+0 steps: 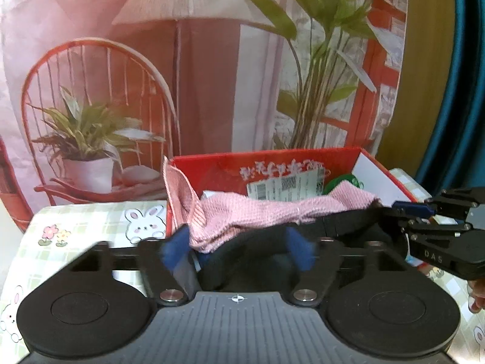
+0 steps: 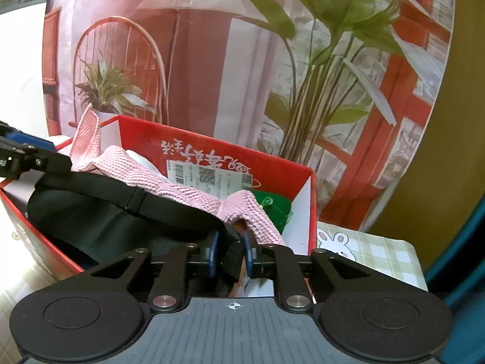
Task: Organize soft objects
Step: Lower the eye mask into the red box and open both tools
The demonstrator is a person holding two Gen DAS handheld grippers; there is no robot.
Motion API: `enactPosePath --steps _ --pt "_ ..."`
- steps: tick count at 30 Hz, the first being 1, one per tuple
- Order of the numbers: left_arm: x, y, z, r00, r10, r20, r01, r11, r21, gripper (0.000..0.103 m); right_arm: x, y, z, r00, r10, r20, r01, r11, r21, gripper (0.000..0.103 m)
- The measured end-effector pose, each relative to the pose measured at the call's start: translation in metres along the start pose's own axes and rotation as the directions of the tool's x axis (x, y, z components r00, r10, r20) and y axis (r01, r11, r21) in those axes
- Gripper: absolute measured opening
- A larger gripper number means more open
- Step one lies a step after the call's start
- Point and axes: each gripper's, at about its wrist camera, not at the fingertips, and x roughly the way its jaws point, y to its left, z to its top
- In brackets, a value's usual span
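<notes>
The red box (image 2: 291, 179) is crowded with pink cloth (image 2: 194, 194) and a black pouch (image 2: 100, 215); its right end is less filled.

I see a table covered with a pale green checked tablecloth (image 1: 91, 221) printed with white bunnies and small flowers, showing at lower left of the left wrist view and at right centre of the right wrist view. Directly on it sits a red cardboard box (image 1: 218, 166), open at the top, near the cloth's far edge.
</notes>
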Motion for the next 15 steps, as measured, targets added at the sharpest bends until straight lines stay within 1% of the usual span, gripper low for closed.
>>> enactPosePath --steps 1,2,3,4,5,6,7,9,10,12,13,14,15 --pt "-0.001 -0.001 0.001 1.000 0.006 0.005 -0.006 1.000 -0.001 0.088 0.000 0.000 0.000 1.000 -0.002 0.000 0.002 1.000 0.000 0.019" --pt "-0.003 -0.002 0.002 1.000 0.013 0.007 -0.013 1.000 -0.003 0.095 -0.001 -0.001 0.000 1.000 -0.003 0.003 0.003 1.000 0.000 0.021" --pt "-0.005 -0.002 0.003 1.000 0.019 0.012 -0.019 1.000 -0.006 0.098 -0.002 -0.001 0.000 1.000 -0.003 0.004 0.003 1.000 0.002 0.026" --pt "-0.007 -0.003 0.004 1.000 0.025 0.019 -0.025 1.000 -0.009 0.098 -0.003 -0.002 0.000 1.000 -0.005 0.004 0.005 1.000 0.006 0.029" --pt "-0.009 -0.003 0.005 0.999 0.030 0.025 -0.030 0.999 -0.012 0.100 -0.004 -0.003 0.000 1.000 -0.008 0.007 0.008 1.000 0.012 0.036" --pt "-0.011 -0.004 0.006 0.999 0.033 0.026 -0.033 0.999 -0.013 0.102 -0.006 -0.004 0.000 1.000 -0.009 0.010 0.008 1.000 0.018 0.045" --pt "-0.012 -0.004 0.007 0.999 0.035 0.027 -0.034 0.999 -0.014 0.103 -0.007 -0.006 0.001 1.000 -0.007 0.015 0.007 1.000 0.026 0.050" --pt "-0.016 -0.005 0.009 0.999 0.041 0.034 -0.040 0.999 -0.016 0.103 -0.011 -0.008 0.002 1.000 -0.002 0.025 0.001 0.999 0.042 0.063" --pt "-0.018 -0.005 0.009 0.998 0.049 0.036 -0.048 0.999 -0.018 0.103 -0.013 -0.009 0.002 1.000 0.000 0.028 -0.002 0.999 0.047 0.067" --pt "-0.022 -0.006 0.011 0.997 0.061 0.043 -0.060 0.998 -0.025 0.103 -0.017 -0.011 0.003 0.999 -0.001 0.036 -0.001 0.998 0.057 0.084" --pt "-0.025 -0.005 0.011 0.997 0.064 0.047 -0.063 0.998 -0.031 0.103 -0.019 -0.012 0.004 0.999 -0.001 0.041 -0.001 0.998 0.064 0.089" --pt "-0.027 -0.005 0.012 0.997 0.066 0.050 -0.065 0.997 -0.039 0.103 -0.022 -0.013 0.004 0.999 0.000 0.048 -0.003 0.997 0.071 0.097" --pt "-0.029 -0.004 0.012 0.996 0.071 0.052 -0.068 0.997 -0.047 0.103 -0.025 -0.014 0.004 0.998 0.002 0.056 -0.007 0.997 0.078 0.102"
